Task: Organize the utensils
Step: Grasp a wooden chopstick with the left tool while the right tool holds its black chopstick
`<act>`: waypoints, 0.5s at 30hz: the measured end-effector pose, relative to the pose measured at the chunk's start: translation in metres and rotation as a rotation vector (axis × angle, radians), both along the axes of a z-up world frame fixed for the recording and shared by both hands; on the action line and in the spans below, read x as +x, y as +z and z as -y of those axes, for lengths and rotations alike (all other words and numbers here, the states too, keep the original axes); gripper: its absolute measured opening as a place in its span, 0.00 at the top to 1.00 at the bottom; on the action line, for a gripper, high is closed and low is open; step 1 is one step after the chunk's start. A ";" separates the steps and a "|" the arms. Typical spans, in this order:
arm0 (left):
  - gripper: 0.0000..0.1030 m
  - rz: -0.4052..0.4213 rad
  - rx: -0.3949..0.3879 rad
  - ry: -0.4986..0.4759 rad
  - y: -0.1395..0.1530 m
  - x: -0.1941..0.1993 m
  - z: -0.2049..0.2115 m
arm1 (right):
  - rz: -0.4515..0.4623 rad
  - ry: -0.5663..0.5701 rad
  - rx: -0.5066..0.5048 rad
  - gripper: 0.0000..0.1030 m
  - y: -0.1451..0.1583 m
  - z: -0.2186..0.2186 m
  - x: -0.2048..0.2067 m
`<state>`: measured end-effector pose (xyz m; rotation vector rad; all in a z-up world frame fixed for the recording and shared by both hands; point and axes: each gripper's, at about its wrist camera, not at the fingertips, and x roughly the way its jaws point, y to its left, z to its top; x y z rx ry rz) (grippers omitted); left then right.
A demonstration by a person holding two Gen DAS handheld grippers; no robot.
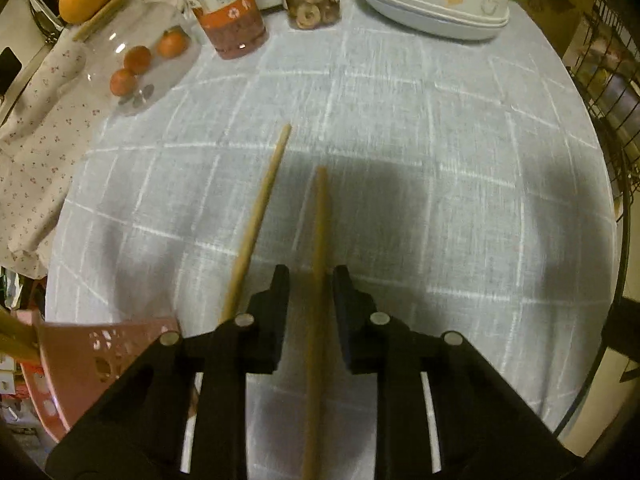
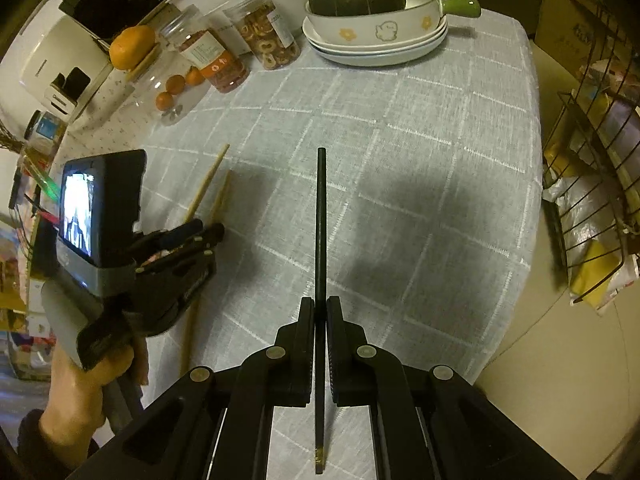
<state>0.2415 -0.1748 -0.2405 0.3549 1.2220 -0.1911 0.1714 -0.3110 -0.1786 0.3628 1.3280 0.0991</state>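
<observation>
Left gripper jaws narrowed, wooden chopstick between, not yet pinched, long axis near-to-far, second wooden chopstick just left; right gripper clamped on black chopstick, farther right.

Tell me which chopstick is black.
The black chopstick clamped in the right tool. The other two, by the left tool, are light wood: one between its fingers, one lying just outside them.

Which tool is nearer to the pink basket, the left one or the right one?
Left. The left tool hovers beside the pink basket; the right tool, holding a black chopstick, is farther away.
</observation>
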 end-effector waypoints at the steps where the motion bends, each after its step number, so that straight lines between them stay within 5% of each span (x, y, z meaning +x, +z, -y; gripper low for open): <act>1: 0.76 -0.004 -0.006 -0.004 0.000 0.001 -0.001 | -0.001 -0.002 -0.002 0.95 0.000 0.000 0.000; 5: 0.93 -0.069 -0.055 -0.007 0.000 0.005 -0.005 | -0.003 -0.018 -0.006 0.95 0.002 0.003 -0.001; 15: 0.93 -0.051 -0.092 -0.102 0.023 -0.048 -0.008 | 0.053 -0.044 -0.044 0.95 0.029 -0.008 -0.020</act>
